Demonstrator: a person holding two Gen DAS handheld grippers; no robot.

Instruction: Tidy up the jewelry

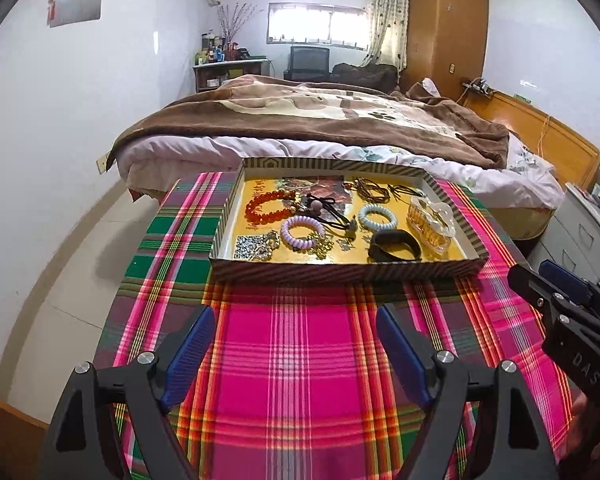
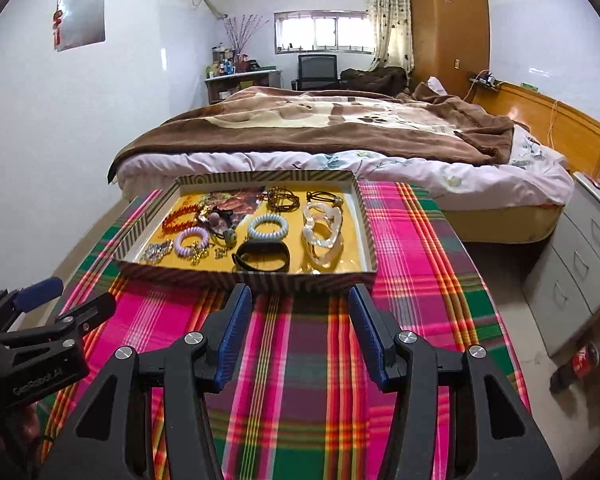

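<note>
A striped shallow box (image 1: 340,270) (image 2: 240,276) with a yellow floor sits on the plaid tablecloth (image 1: 300,360) (image 2: 300,360). In it lie an orange bead bracelet (image 1: 266,208) (image 2: 178,216), a purple coil band (image 1: 300,234) (image 2: 190,240), a pale blue coil band (image 1: 378,217) (image 2: 267,226), a black wristband (image 1: 396,246) (image 2: 262,256), a clear chain bracelet (image 1: 432,220) (image 2: 322,228) and dark cords. My left gripper (image 1: 296,320) is open and holds nothing, short of the box. My right gripper (image 2: 300,296) is open with nothing in it, its tips just before the box's near wall.
A bed (image 1: 320,120) (image 2: 320,128) with a brown blanket stands right behind the table. White drawers (image 2: 580,264) and a cola bottle (image 2: 580,360) on the floor are at the right. Each gripper shows at the other view's edge.
</note>
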